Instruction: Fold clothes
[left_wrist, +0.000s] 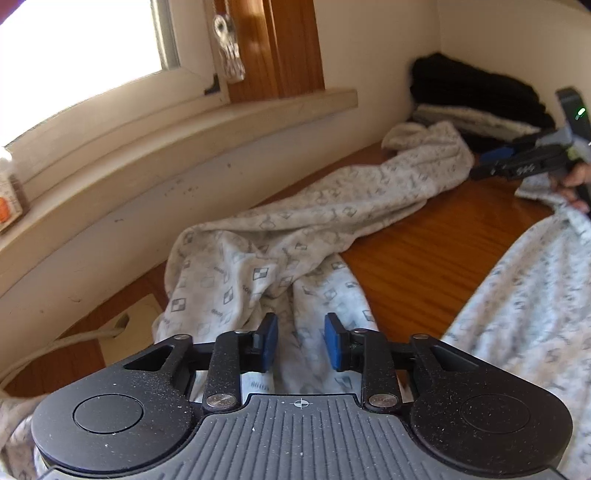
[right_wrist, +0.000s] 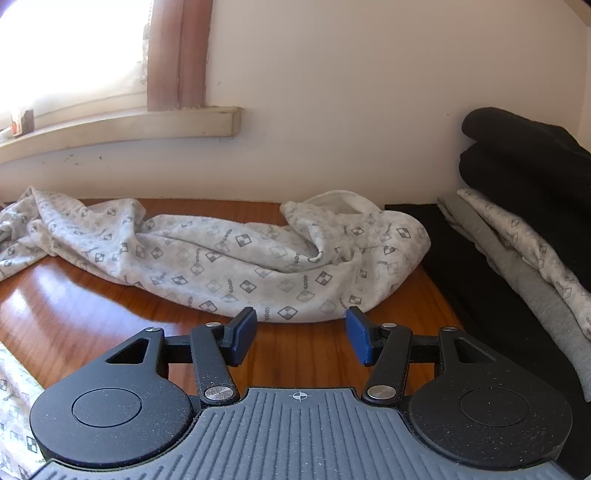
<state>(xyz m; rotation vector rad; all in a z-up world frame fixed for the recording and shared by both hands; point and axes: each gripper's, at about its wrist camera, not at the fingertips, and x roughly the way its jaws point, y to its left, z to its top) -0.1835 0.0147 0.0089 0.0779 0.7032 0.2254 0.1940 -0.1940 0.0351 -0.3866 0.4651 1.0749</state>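
A: Left wrist view first. What do you see?

B: The left gripper (left_wrist: 300, 341) hangs over the pyjamas (left_wrist: 258, 266), a pale printed garment crumpled on the wooden table (left_wrist: 424, 254). Its 2 blue pads stand partly apart with cloth showing in the gap below them, but neither pad presses on it.

A: And the garment, measured from the table?

B: It runs from the table's near edge up toward the far right corner, along the wall under the sill (left_wrist: 221, 122). 1 leg stretches to that corner, and another part covers the table's right side.

A: Anything else on the table?

B: A pile (left_wrist: 476, 96) of dark and grey folded clothes in the far right corner. The right gripper (left_wrist: 495, 158) shows at the right edge, held by a hand (left_wrist: 576, 181), just above the table.

A: Now the right wrist view.

B: The right gripper (right_wrist: 301, 334) hovers over bare table (right_wrist: 110, 295), jaws about half open and holding nothing. The pyjamas (right_wrist: 229, 258) lie across the table's far side, just beyond the pads. The pile (right_wrist: 524, 206) sits on the table's right side, against the wall.
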